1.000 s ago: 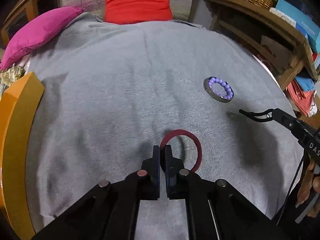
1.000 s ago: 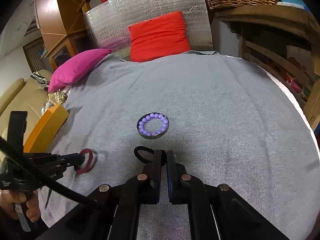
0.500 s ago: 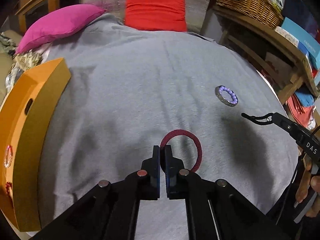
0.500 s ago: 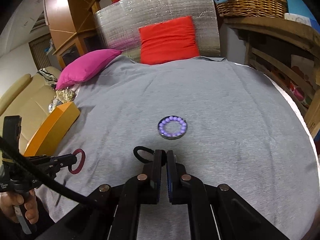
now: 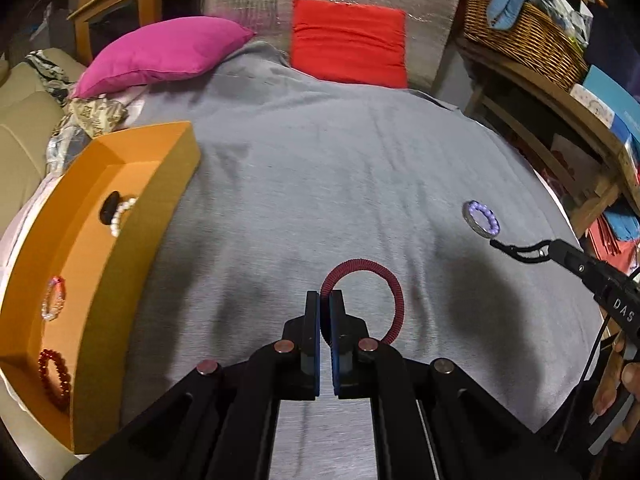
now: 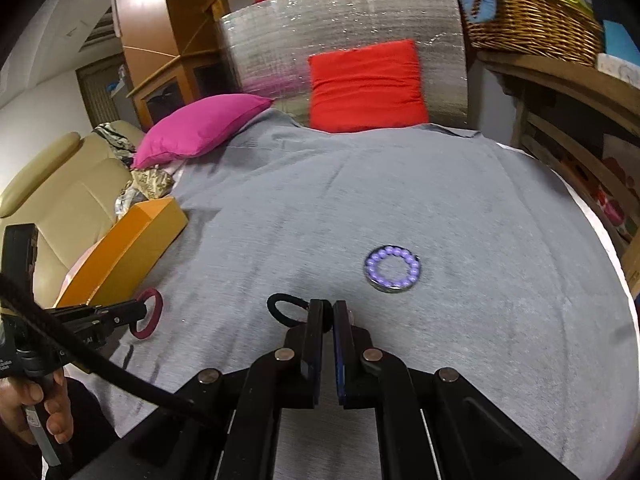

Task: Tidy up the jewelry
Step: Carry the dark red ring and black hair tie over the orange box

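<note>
There, the left tool (image 5: 325, 300) pointed steeply down over the grey cloth (image 5: 340, 168), its jaws clamped on a dark red coiled hair tie (image 5: 394, 292) hanging clear above the cloth. The right tool (image 6: 328, 312), angled down near the cloth's right edge, pinched a thin black hair tie (image 6: 280, 312). A purple bead bracelet (image 6: 393, 268) lay inside a metal ring on the cloth, and an orange box (image 5: 132, 248) at the left edge held other bracelets.

Dark red hair band (image 5: 362, 280): round loop, pinched at its edge in left gripper (image 5: 325, 298), sticking up past tips.
Black hair tie (image 6: 285, 309): small loop, pinched in right gripper (image 6: 328, 312), poking out left of tips.
Purple bead bracelet (image 6: 393, 268): flat on grey cloth, just ahead-right of right gripper.
Orange box (image 5: 102, 256): open, left of left gripper, more bracelets inside.
</note>
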Demonstrator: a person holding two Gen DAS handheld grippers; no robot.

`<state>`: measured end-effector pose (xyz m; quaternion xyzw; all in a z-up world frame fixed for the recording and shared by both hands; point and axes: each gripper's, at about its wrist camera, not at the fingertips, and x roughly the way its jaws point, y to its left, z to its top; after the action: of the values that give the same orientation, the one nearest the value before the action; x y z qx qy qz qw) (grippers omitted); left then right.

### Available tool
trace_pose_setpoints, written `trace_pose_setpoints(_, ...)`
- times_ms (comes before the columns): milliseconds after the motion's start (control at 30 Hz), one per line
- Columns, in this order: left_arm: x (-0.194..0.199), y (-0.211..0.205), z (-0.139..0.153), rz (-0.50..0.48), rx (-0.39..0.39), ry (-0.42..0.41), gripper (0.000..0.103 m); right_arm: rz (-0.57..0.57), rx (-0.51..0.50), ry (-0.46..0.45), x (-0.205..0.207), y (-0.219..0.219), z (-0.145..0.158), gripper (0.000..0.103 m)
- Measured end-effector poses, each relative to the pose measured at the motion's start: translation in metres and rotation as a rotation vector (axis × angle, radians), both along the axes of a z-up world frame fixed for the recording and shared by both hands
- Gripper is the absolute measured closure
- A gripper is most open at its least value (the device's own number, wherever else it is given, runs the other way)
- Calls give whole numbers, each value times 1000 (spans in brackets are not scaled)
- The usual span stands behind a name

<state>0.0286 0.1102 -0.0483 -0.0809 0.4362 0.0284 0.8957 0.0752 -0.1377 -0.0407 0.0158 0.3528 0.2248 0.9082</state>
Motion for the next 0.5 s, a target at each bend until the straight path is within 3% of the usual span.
trace_pose_setpoints(500, -19, 56, 14, 120, -19, -33, 99, 98, -36, -16, 6, 56, 10, 98)
